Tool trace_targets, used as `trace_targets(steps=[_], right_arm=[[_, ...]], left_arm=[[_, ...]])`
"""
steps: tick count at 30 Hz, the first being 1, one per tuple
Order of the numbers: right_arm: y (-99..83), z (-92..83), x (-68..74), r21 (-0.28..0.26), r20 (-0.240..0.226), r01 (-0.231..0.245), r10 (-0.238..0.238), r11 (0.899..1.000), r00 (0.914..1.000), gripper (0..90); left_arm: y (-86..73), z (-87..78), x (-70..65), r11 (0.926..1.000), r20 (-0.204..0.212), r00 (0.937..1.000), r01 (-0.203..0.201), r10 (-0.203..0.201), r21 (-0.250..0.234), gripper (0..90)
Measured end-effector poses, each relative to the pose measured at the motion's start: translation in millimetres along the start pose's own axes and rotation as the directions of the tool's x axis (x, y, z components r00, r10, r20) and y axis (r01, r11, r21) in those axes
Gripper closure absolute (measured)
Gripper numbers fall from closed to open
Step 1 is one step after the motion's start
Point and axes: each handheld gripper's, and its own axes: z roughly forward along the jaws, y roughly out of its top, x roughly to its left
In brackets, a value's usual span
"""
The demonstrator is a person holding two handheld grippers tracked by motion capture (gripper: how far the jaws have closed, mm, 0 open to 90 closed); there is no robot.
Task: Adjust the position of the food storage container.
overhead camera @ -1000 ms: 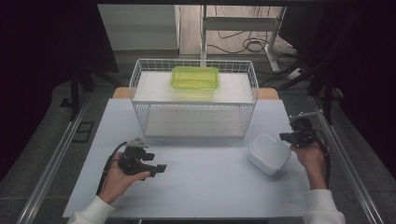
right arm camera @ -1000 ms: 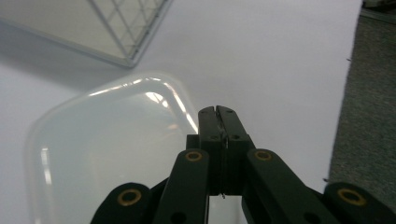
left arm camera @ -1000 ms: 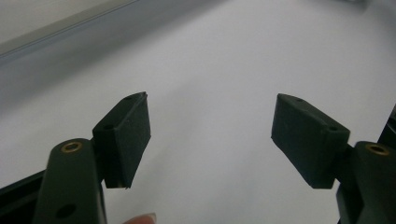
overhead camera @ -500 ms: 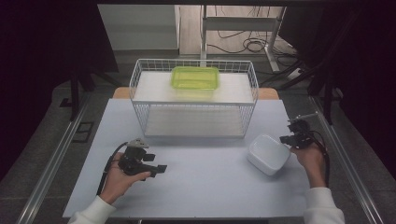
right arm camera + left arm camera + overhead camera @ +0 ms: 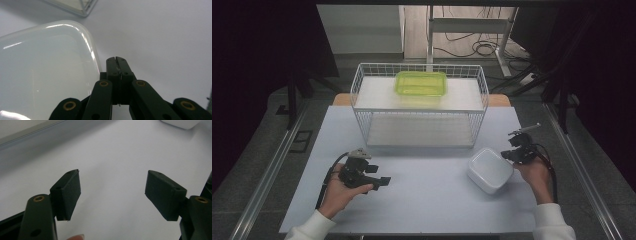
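Grippers: 2; left gripper [image 5: 384, 181], right gripper [image 5: 507, 154]
White containers [image 5: 490, 170]: 1
Green containers [image 5: 421, 83]: 1
Wire racks [image 5: 362, 107]: 1
Tables [image 5: 432, 205]: 1

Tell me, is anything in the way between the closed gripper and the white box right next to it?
No, nothing visible is. The right gripper has its jaws shut and sits just beside the white container on the table. Between them the right gripper view shows a narrow strip of bare tabletop.

White table [image 5: 427, 200]: wire basket [image 5: 419, 107] at back, white container [image 5: 490, 170] right.
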Motion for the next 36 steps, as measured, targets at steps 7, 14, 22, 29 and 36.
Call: trace_targets(steps=[7, 14, 22, 29, 36], right_arm=[[4.1, 4.4, 16.1, -0.001, -0.038, 0.021, -0.021, 1.0, 0.9991, 89.2], [8.8, 8.9, 34.2, -0.002, -0.06, 0.044, -0.044, 0.999, 0.9972, 89.2], [15.3, 15.1, 64.3, 0.001, -0.1, 0.1, -0.099, 0.995, 0.99, 89.3], [18.7, 19.8, 82.2, -0.008, -0.132, 0.123, -0.123, 0.992, 0.9837, 89.2], [21.4, 25.4, 100.3, -0.017, -0.153, 0.145, -0.146, 0.989, 0.9773, 89.3]], left_arm=[[0.1, 0.8, -0.3, 1.0, 0.002, 1.0, -0.004, 0.004, 0.006, 28.4], [0.2, 1.3, -0.9, 1.0, 0.001, 1.0, -0.007, 0.007, 0.007, 28.4], [0.4, 0.2, -0.5, 1.0, 0.001, 1.0, -0.008, 0.008, 0.005, 28.3], [0.4, 1.5, -1.4, 0.9999, 0.003, 0.9999, -0.01, 0.01, 0.007, 28.3], [0.3, 3.3, -2.1, 0.9998, 0.004, 0.9999, -0.014, 0.014, 0.015, 28.3]])
